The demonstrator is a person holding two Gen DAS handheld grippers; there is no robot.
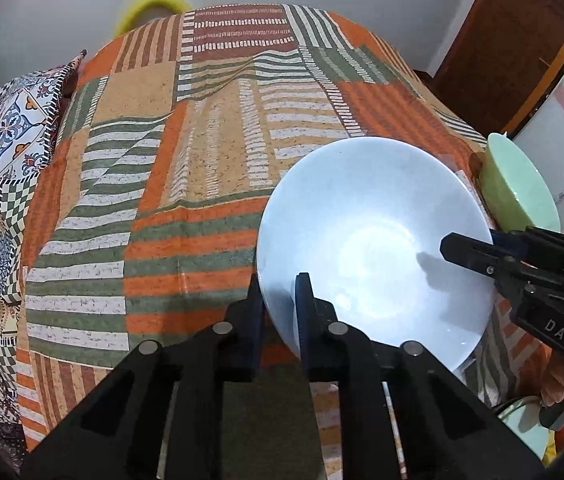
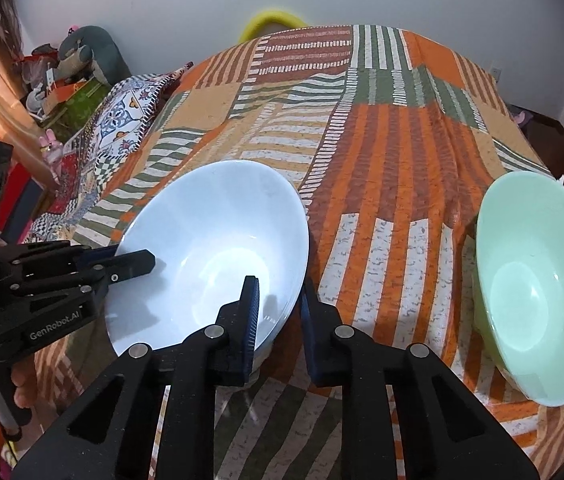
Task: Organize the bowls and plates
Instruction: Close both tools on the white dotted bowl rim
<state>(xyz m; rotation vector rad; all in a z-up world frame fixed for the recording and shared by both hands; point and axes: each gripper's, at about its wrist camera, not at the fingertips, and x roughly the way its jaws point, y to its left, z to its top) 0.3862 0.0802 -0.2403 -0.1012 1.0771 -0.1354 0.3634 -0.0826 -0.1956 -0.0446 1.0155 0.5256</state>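
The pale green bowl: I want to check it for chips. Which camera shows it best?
The right wrist view: the pale green bowl shows nearly its whole rim and inside. In the left wrist view it sits small at the edge, half hidden behind the white bowl.

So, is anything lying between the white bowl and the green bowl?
Nothing visible: only bare patterned bedspread separates the white bowl from the green bowl. Both grippers clamp the white bowl's rim.
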